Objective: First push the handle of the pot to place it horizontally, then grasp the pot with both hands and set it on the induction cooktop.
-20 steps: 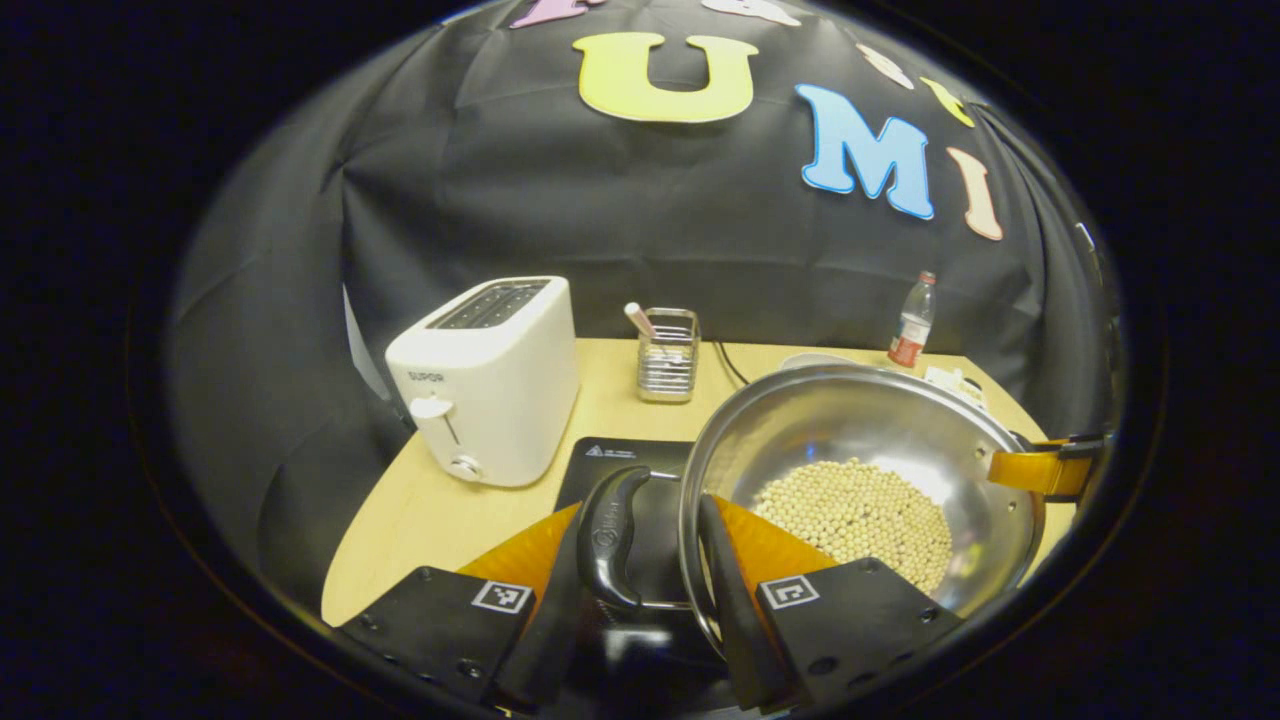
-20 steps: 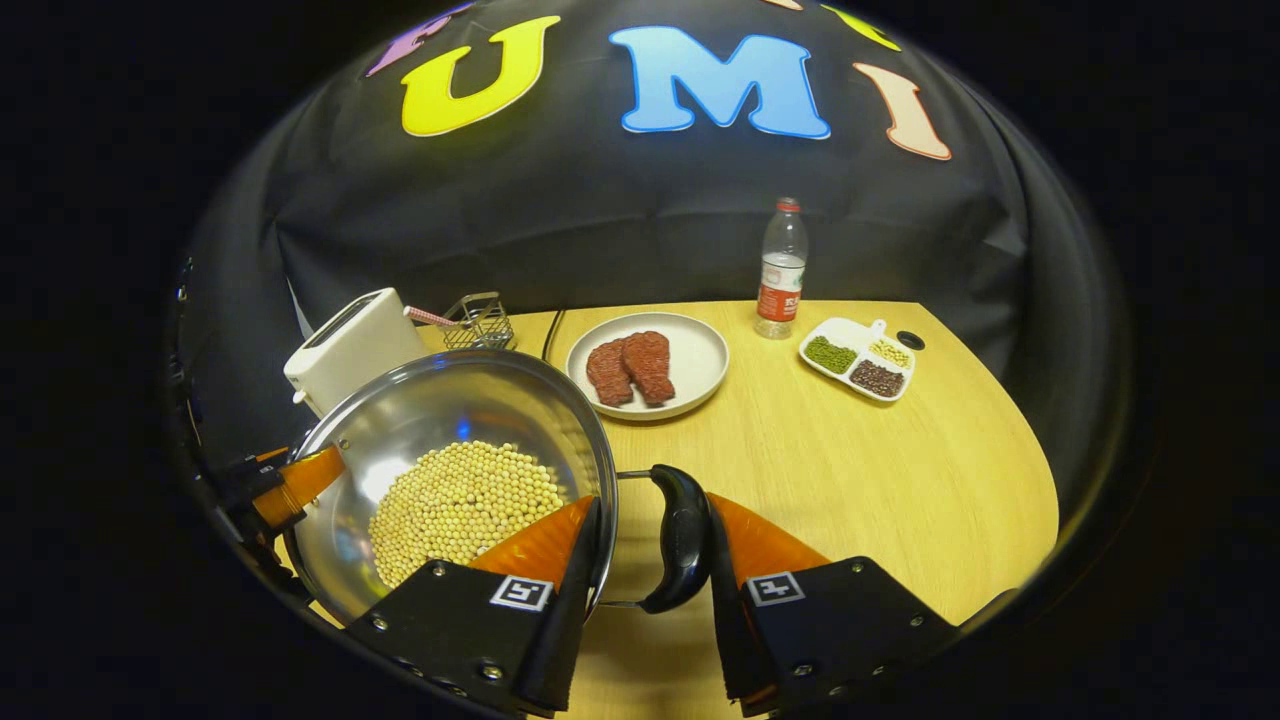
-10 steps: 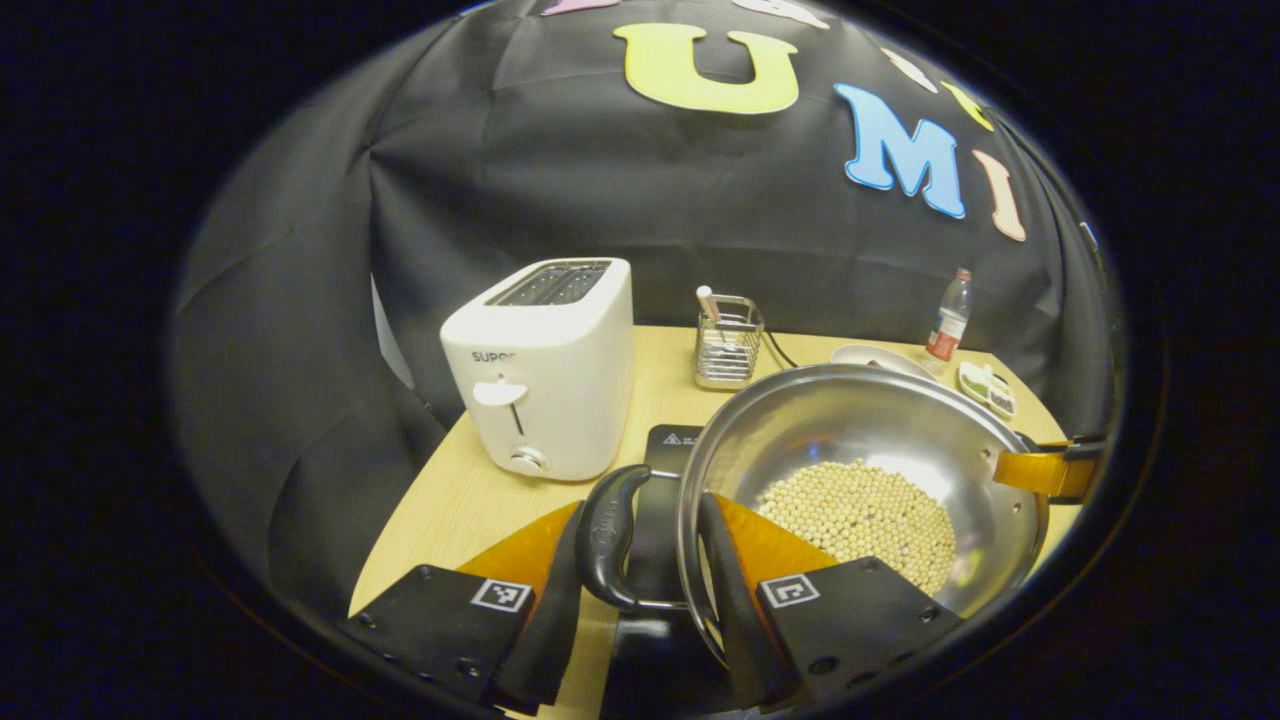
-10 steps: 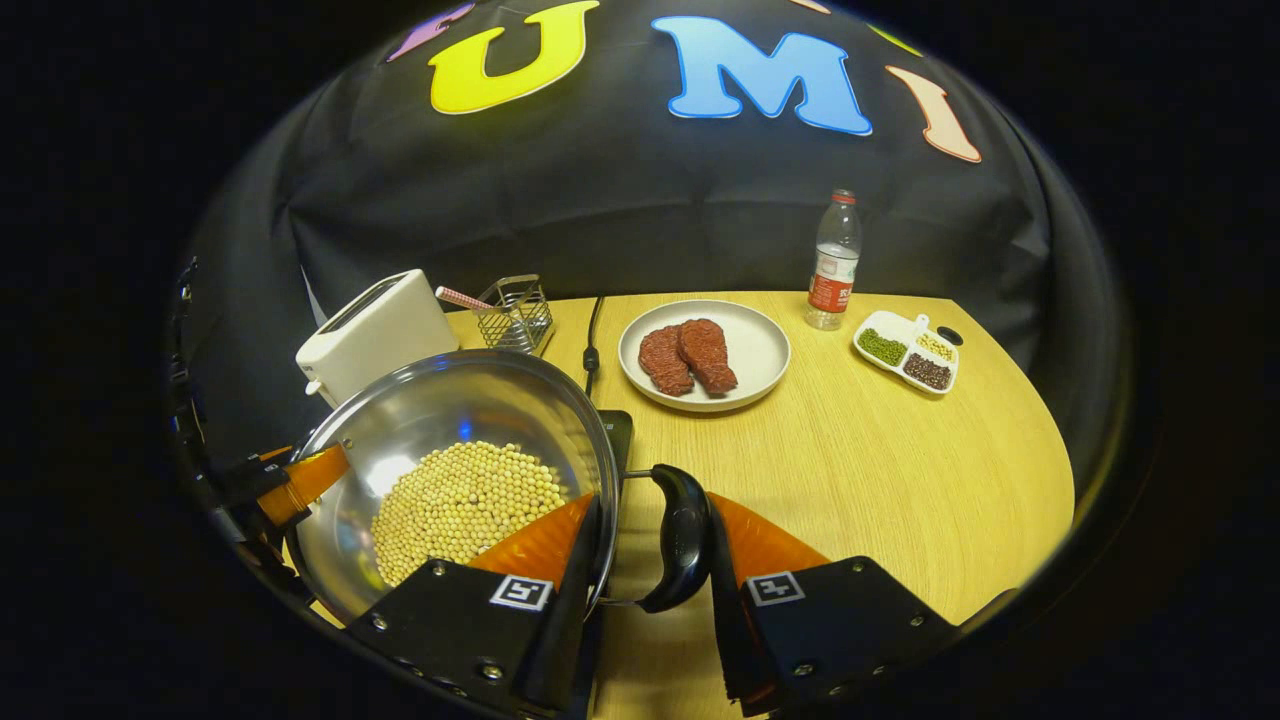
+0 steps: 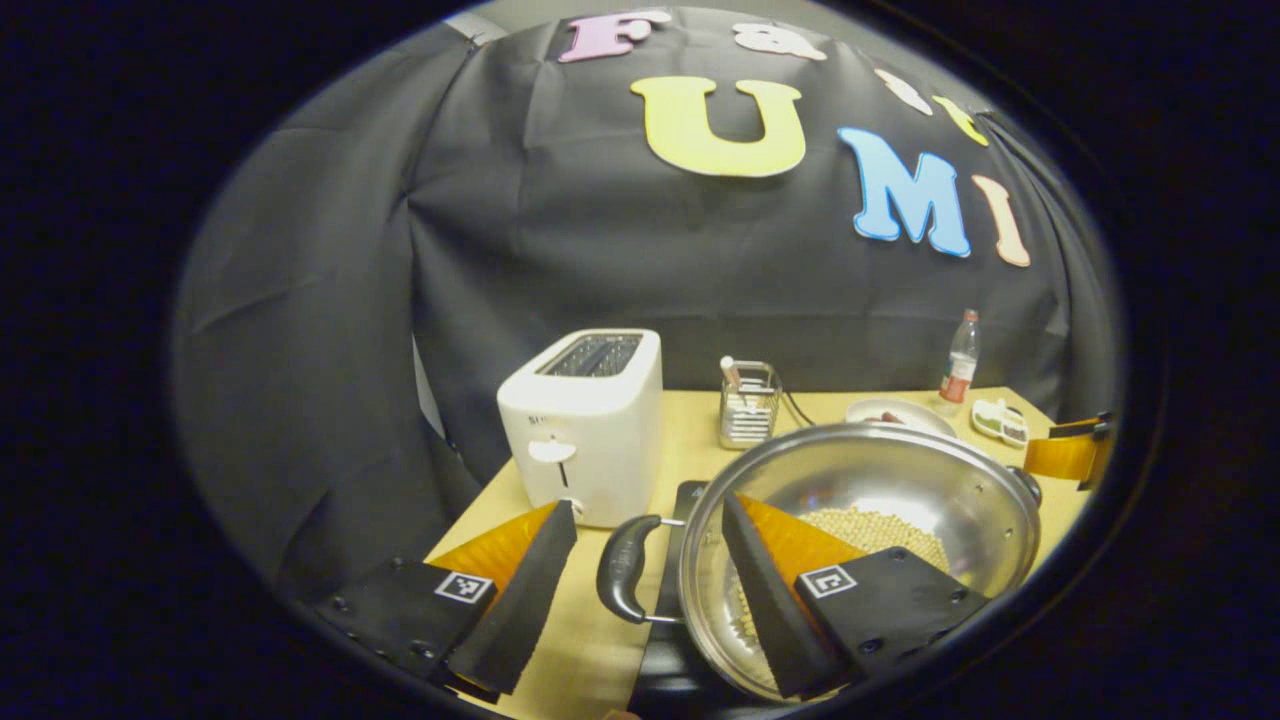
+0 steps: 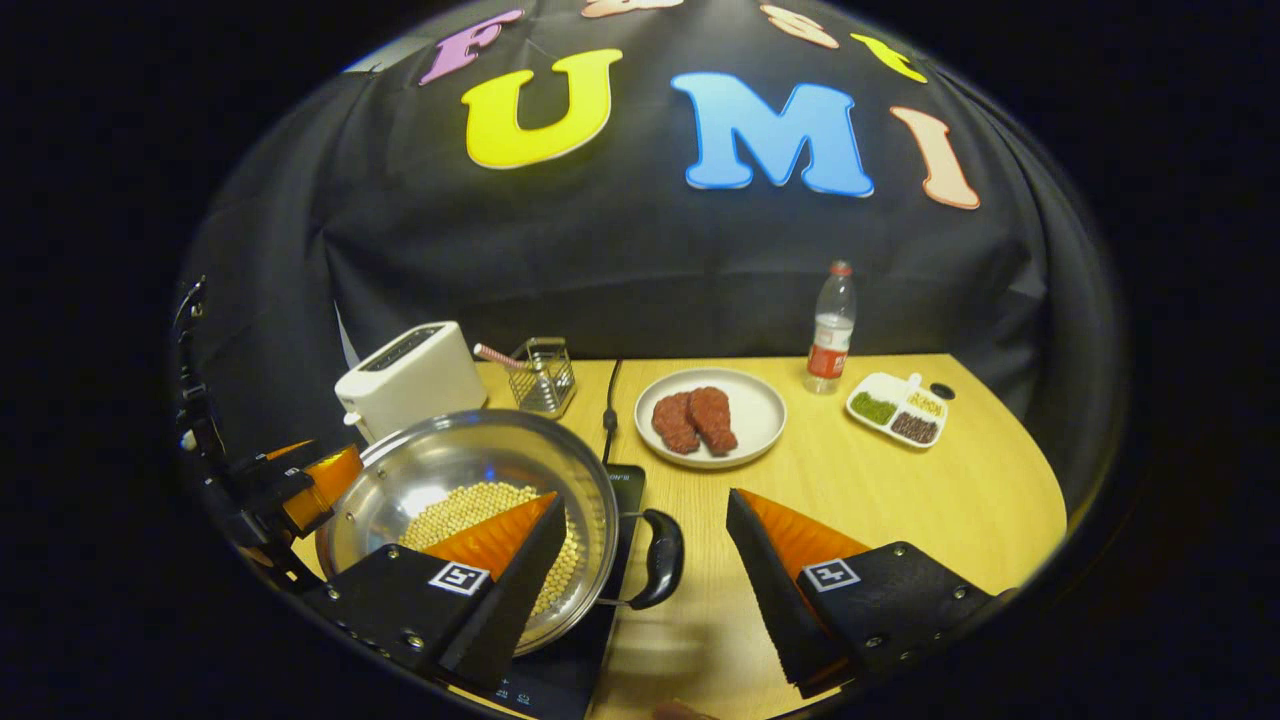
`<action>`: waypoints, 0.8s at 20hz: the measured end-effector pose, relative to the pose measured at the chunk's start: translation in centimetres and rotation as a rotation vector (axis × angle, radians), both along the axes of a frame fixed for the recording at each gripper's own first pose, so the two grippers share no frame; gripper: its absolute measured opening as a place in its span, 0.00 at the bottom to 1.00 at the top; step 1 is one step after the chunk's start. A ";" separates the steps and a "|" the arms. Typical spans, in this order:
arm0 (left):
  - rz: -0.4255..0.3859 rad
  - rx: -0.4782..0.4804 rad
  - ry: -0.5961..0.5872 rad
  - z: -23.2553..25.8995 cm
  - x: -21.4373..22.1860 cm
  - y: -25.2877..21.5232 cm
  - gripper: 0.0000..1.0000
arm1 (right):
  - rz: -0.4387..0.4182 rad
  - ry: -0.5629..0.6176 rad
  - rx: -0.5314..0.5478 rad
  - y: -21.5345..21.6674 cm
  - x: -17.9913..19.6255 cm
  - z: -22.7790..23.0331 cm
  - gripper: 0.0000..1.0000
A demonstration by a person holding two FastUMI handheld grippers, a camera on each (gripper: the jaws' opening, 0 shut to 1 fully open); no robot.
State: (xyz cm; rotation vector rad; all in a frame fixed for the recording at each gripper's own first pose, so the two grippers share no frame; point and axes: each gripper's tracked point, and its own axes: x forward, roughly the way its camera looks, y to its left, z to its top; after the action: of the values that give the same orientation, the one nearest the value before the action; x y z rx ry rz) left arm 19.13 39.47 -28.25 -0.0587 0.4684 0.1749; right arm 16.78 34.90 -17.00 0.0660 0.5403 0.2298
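A wooden bench (image 6: 900, 500) is carrying everything in the booth. The pot (image 6: 440, 480), a wide steel pan holding a layer of pale beans (image 6: 470, 500), is sitting on the black cooktop (image 6: 625, 480) near the front left of the bench in the right gripper view, with the cooktop's edge showing under it and beside it. In the left gripper view the same pot (image 5: 900, 480) is lying right of centre over the cooktop (image 5: 690, 492), its black side handle (image 5: 622, 565) sticking out level toward the toaster side. The white toaster (image 5: 585, 420) is standing behind and to the left of the pot, apart from it. A white plate (image 6: 755, 405) with two reddish pieces of meat (image 6: 693, 420) is resting behind the pot's other handle (image 6: 662, 558), and a divided dish (image 6: 895, 410) of small grains is lying further right beside a plastic bottle (image 6: 830, 330). A wire basket (image 6: 543, 375) with a striped stick in it is standing between toaster and plate. The left tool (image 5: 648, 555) is standing wide open, its fingers either side of the handle and touching nothing. The right tool (image 6: 645, 545) is likewise spread wide, straddling the near handle without gripping it; the other tool's orange finger (image 6: 320, 475) is showing just beyond the pot's far rim.
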 end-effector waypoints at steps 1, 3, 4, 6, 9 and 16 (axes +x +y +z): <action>-0.008 0.016 -0.023 1.4 0.1 -0.5 0.96 | -0.011 -0.047 0.003 -1.2 -0.2 1.2 0.98; -0.033 0.062 -0.077 4.8 0.3 -2.2 0.96 | -0.019 -0.126 0.011 -3.4 -0.7 3.7 0.98; -0.045 0.077 -0.113 6.7 0.3 -3.4 0.96 | -0.026 -0.163 0.013 -4.8 -0.9 4.9 0.98; -0.064 0.067 -0.187 10.6 0.1 -6.7 0.92 | -0.043 -0.227 0.016 -7.8 -1.6 7.1 0.98; -0.068 0.025 -0.269 15.0 -0.8 -11.9 0.92 | -0.061 -0.302 0.011 -12.9 -3.4 10.2 0.98; -0.076 0.027 -0.416 23.1 -6.1 -23.0 0.96 | -0.047 -0.407 0.015 -23.2 -8.5 14.4 0.98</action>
State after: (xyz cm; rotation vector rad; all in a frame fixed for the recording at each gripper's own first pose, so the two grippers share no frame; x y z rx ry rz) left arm 13.00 16.43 -5.17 -0.0490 0.0530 0.0908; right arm 8.24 11.66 -2.56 0.0450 0.1322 0.1946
